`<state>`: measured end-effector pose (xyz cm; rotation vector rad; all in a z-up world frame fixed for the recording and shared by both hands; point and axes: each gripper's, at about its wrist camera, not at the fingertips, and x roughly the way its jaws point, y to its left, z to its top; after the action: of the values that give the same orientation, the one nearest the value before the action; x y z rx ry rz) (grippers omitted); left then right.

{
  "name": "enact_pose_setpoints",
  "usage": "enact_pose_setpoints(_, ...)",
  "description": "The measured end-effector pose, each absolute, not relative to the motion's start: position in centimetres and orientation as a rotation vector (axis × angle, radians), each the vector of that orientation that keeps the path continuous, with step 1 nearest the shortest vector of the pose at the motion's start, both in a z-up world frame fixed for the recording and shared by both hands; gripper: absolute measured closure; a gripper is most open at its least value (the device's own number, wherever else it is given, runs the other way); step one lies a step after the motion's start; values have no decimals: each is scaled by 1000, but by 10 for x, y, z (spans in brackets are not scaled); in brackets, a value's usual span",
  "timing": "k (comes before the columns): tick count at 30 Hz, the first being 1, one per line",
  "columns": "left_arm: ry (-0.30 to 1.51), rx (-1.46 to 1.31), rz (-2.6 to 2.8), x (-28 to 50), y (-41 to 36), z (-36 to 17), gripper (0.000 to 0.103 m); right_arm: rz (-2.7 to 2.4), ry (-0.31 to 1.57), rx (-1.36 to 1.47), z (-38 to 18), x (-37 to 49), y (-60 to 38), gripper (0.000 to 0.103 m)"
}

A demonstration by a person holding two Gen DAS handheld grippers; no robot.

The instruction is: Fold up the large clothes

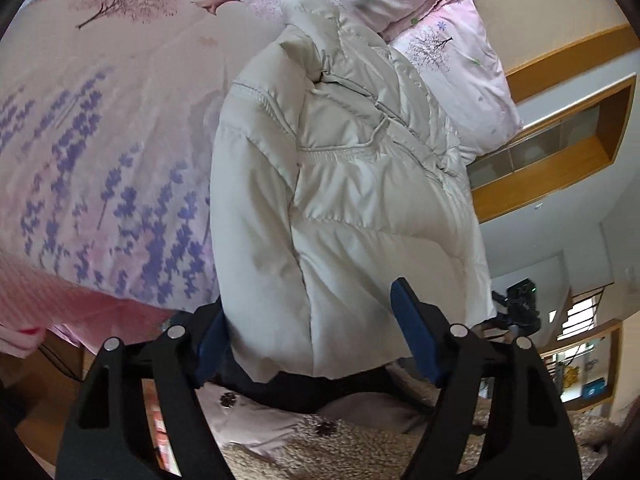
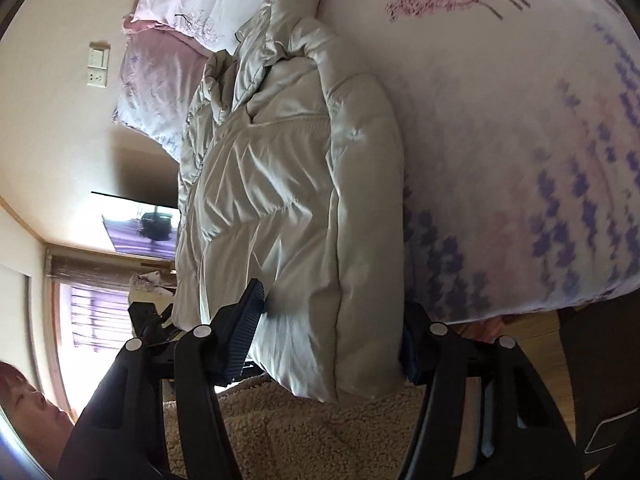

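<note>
Cream puffer jacket point(image 1: 340, 184) lies lengthwise on the floral bedspread point(image 1: 100, 140), collar toward the pillows point(image 1: 452, 40), hem hanging at the near edge of the bed. It looks already folded in on itself along its length, one padded layer lapped over another.

Left gripper point(image 1: 316, 340): jaws partly closed, straddling the hem; the blue pad point(image 1: 416, 336) on one side presses the fabric, the other pad is half buried behind the bulge. Judged to have hold of the hem's thick edge.

Right gripper point(image 2: 332, 340): same posture at the hem, as its own view shows it, ribbed blue pad point(image 2: 244, 332) against the padding, opposite pad tucked under the rolled edge. Reads as clamped on the hem; how many layers are caught I cannot tell.

Below both tools a fleecy tan garment point(image 2: 320, 432) is visible, probably worn by the person.

Risks from here, as I judge them:
- Slippery shell over springy fill: a bite on the puff alone could slide off once the hem is lifted.
- If only the top layer is caught, the lengthwise fold underneath may fall open when the hem is carried toward the collar.
- Uneven lifting between the two hands would skew the fold, leaving it crooked.
- Trapped air may make the doubled jacket spring back or roll off toward the bed's edge.
</note>
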<state>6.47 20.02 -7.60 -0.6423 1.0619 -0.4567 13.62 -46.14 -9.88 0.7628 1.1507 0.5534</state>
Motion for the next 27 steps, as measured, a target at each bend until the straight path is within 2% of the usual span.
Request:
enact_pose_setpoints(4,1074,-698,-480,61,197,-79,29,567,1126,792,-102,132,-458,50)
enact_pose_setpoints(8,1080,-685,-469,62,192,-79,38,582,1098,810,-103,126,-453,65)
enact_pose_setpoints(12,1096,-714,-440,64,196,-84,62,572,1075,816,-105,122,-454,80)
enact_pose_setpoints(16,1084,-717,-424,65,195,-83,78,560,1028,789,-94,119,-449,85)
enact_pose_setpoints(19,1048,-694,-414,65,195,-74,84,554,976,762,-80,118,-445,87)
enact_pose_setpoints(27,889,-660,-420,73,199,-34,88,540,776,691,-29,120,-431,90)
